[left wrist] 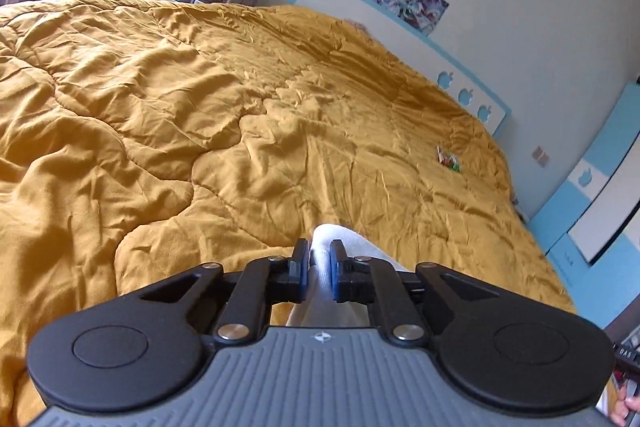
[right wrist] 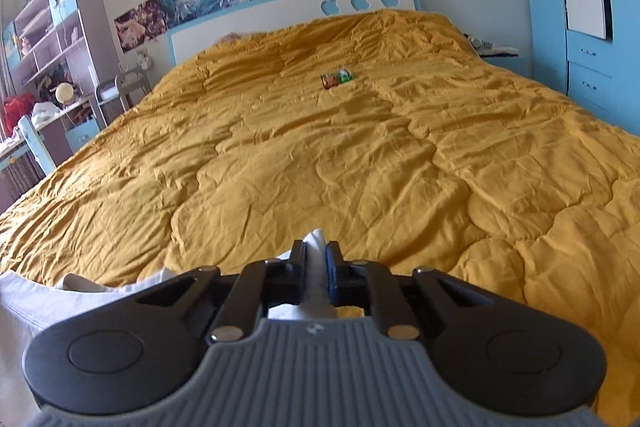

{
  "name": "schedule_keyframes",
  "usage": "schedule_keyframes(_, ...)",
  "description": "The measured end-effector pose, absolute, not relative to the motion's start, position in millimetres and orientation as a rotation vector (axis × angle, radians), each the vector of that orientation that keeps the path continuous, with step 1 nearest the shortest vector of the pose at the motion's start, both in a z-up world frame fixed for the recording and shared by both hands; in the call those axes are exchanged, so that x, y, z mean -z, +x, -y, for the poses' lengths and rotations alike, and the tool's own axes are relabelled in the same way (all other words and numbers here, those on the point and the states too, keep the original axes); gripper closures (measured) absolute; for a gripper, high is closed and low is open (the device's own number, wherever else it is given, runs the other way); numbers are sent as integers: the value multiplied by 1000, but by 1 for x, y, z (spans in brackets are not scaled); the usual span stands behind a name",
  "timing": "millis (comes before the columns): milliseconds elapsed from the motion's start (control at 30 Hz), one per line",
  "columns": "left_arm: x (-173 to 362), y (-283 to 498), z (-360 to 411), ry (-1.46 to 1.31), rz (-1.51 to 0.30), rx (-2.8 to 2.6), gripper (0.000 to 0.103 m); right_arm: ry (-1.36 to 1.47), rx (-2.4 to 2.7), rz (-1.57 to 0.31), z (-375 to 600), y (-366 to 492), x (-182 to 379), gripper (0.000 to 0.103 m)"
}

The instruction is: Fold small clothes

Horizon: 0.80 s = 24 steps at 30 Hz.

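Note:
A white garment lies at the near edge of a bed under a mustard quilt. My left gripper is shut on a pinched fold of it, and white cloth bulges up between and past the black fingers. In the right wrist view my right gripper is likewise shut on a thin white fold of the garment, which spreads out to the lower left. Most of the garment is hidden beneath both gripper bodies.
A small red and green packet lies far up the quilt. A white and blue headboard stands at the far end, blue drawers on the right, and shelves with a desk on the left.

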State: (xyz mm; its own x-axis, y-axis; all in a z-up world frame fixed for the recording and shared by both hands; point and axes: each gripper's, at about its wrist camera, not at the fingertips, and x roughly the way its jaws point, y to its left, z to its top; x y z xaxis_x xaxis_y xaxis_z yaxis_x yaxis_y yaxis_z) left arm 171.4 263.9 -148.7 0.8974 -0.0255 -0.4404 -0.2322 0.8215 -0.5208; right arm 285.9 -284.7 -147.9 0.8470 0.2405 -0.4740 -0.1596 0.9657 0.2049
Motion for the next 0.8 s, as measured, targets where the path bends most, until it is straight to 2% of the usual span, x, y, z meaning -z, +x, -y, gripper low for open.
schedule_keyframes(67,152,176,-261,-576,-472,-153,91,125,-211,-475,278,286,144,98)
schedule_keyframes(167,170,195,-254,-502,-560,-224,91,83,-174,-535,266,301,159,98)
schedule_keyframes(200,177,199,-253,-491,-583,-241,90,65,-160,-574,262,306,166,98)
schedule_keyframes(233,185,199,-255,-494,-600,-247,84,41,-138,-620,258,311,173,97)
schedule_keyframes(300,189,199,-261,-531,-607,-246,80,5,-79,-711,257,317,184,86)
schedule_keyframes(367,186,193,-269,-558,-613,-240,75,53,-41,-704,268,312,177,66)
schedule_keyframes(400,182,192,-269,-543,-621,-255,69,67,-20,-700,273,309,171,65)
schedule_keyframes(433,174,190,-267,-499,-633,-301,65,65,9,-704,279,302,163,64)
schedule_keyframes(567,131,170,-247,-249,-601,-510,66,5,-34,-674,289,258,121,64)
schedule_keyframes(700,87,116,-235,-341,-542,-360,70,28,-128,-565,287,182,77,65)
schedule_keyframes(733,79,101,-229,-374,-538,-314,72,36,-164,-533,282,156,68,67)
schedule_keyframes(800,67,75,-212,-400,-521,-236,76,60,-212,-473,269,114,59,79)
